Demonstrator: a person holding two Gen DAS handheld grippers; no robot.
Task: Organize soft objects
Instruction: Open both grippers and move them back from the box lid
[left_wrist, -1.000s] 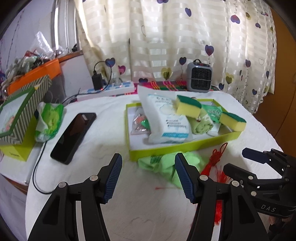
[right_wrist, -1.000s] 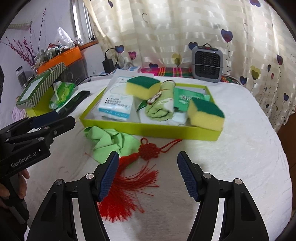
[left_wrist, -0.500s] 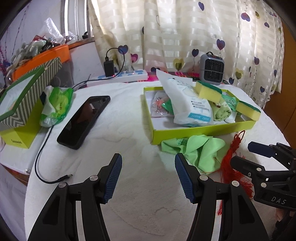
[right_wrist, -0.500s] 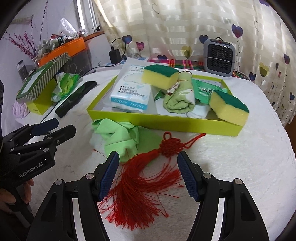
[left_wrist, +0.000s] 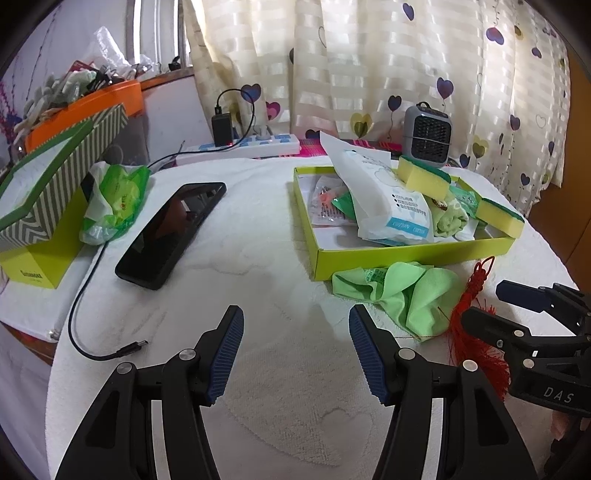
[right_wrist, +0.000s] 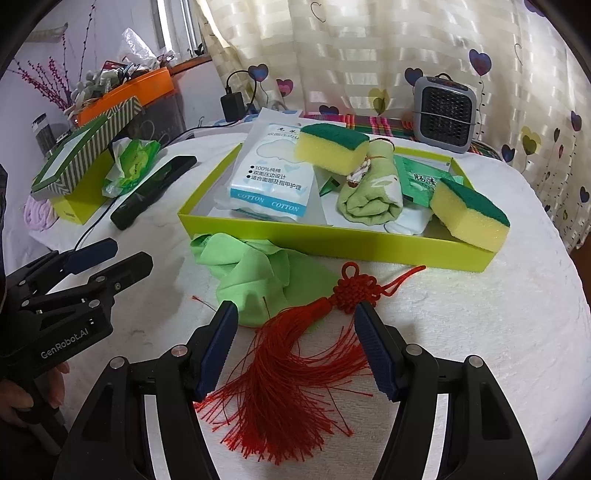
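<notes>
A lime green tray holds a white cotton pad pack, two yellow-green sponges, a rolled green towel and sachets. A crumpled green cloth lies on the white table in front of the tray. A red tassel knot lies beside the cloth. My right gripper is open, with its fingers on either side of the tassel, just above it. My left gripper is open and empty over bare table, left of the cloth.
A black phone, a green wipes packet and a striped box lie at the left. A loose cable runs near the left edge. A small grey heater and a power strip stand at the back.
Both grippers have drawn back from the tray and shifted left. The tassel now lies between the right gripper's fingers. Both stay open and nothing was picked up.
</notes>
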